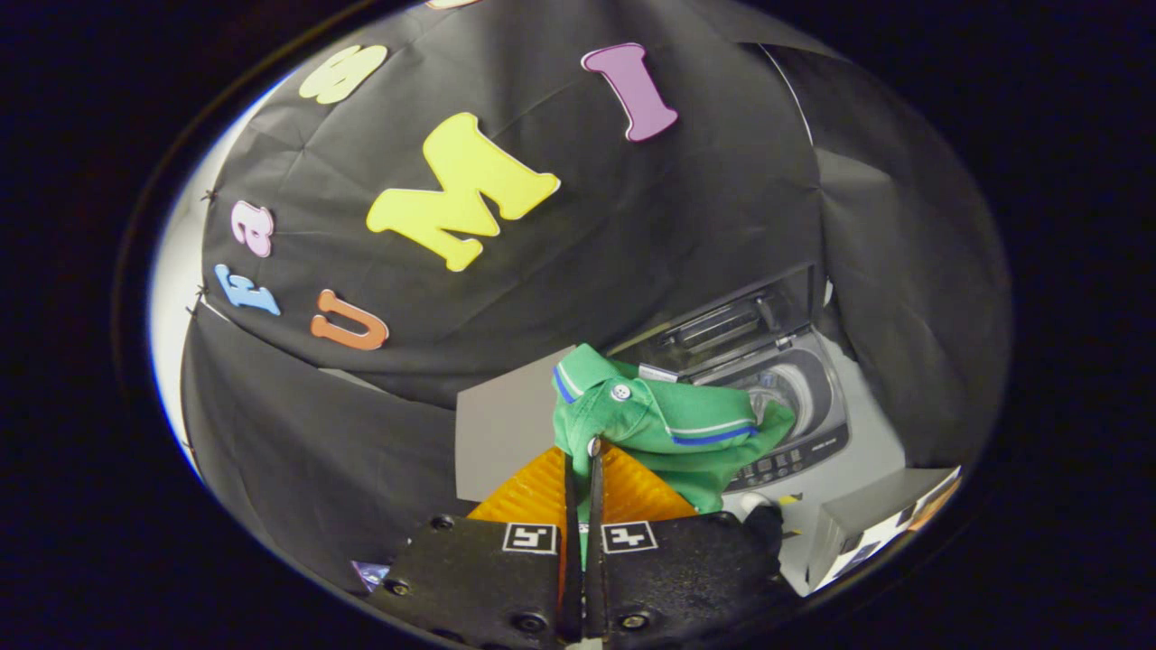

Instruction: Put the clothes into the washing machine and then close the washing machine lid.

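Pinching a green polo shirt with white-and-blue striped trim (673,429), the gripper (581,469) has its fingers pressed nearly together on a fold of the cloth. The shirt bunches just ahead of the fingers toward one o'clock. Beyond it at two o'clock stands the grey top-loading washing machine (795,397), its dark lid (736,316) raised upright behind the round drum opening.

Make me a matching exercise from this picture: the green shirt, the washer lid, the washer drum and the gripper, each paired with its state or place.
Things:
1. green polo shirt with blue-striped collar
2. dark washing machine lid
3. round metal washer drum
4. gripper

States or places:
A. raised open
B. shut on fabric
C. pinched between the fingers
D. beyond the shirt, under the lid

Pairs: 1-C, 2-A, 3-D, 4-B
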A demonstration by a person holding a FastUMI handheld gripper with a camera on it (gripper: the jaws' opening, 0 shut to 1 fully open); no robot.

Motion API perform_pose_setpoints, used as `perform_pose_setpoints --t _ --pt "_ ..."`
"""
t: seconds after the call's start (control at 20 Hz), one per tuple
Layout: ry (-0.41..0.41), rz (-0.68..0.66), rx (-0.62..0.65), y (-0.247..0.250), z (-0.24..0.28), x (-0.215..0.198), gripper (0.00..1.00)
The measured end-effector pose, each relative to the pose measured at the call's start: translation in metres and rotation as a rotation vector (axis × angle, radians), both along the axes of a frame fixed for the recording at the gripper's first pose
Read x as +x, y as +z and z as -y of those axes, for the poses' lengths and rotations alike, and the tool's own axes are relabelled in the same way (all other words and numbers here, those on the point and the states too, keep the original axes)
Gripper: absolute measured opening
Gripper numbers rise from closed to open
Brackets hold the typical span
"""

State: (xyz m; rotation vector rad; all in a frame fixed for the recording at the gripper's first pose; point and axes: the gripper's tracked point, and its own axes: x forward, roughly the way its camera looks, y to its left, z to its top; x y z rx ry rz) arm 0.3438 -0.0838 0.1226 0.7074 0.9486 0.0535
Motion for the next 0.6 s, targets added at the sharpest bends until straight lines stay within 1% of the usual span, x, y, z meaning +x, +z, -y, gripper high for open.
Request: perform_pose_setpoints --t 0.2,0.4,0.6 --pt "0.011 -0.028 -0.025 -0.036 0.030 0.004 0.05" --pt "0.020 -0.111 0.015 -0.079 0.044 0.007 0.05" --pt "0.000 -0.166 0.030 -0.119 0.061 0.015 0.05"
